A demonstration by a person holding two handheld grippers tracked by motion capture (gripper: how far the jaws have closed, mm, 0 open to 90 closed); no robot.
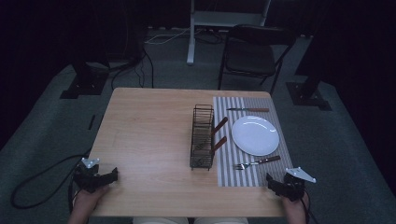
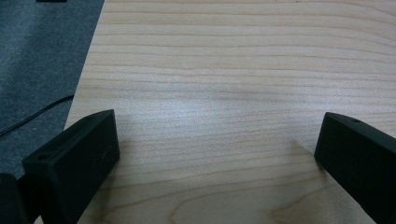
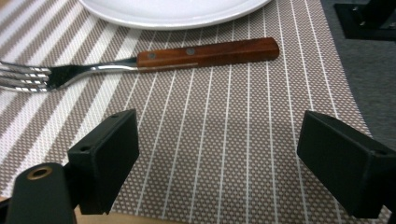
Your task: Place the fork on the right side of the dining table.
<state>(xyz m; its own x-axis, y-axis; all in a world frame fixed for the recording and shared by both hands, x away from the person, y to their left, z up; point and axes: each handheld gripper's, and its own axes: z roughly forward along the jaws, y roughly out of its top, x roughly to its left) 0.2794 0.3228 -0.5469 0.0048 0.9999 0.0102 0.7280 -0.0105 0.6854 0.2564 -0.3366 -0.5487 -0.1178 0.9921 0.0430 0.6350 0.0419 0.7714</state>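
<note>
I am laying a place setting on the light wooden counter (image 1: 154, 130), and my right tongs (image 3: 219, 163) are hanging wide apart over the near end of the brown-and-white striped woven placemat (image 3: 224, 130), gripping nothing. Just ahead of them the wooden-handled steel fork (image 3: 154, 63) is lying flat on the mat, close beside the near rim of the round white plate (image 3: 173, 11) without quite touching it, its prongs pointing toward the middle of the counter. I judge it belongs there, alongside the plate, so I am keeping my pads off it.

On the far side of the plate, the wooden-handled table knife (image 1: 247, 110) is lying crosswise on the mat, mirroring the fork. The black wire cutlery rack (image 1: 202, 137) is standing at the mat's inner edge, with two more wooden handles (image 1: 219, 135) sticking out toward the plate, within easy reach if they are wanted.

My left tongs (image 2: 215, 154) are resting wide apart and empty over bare wood at the near left corner, out of the way.
</note>
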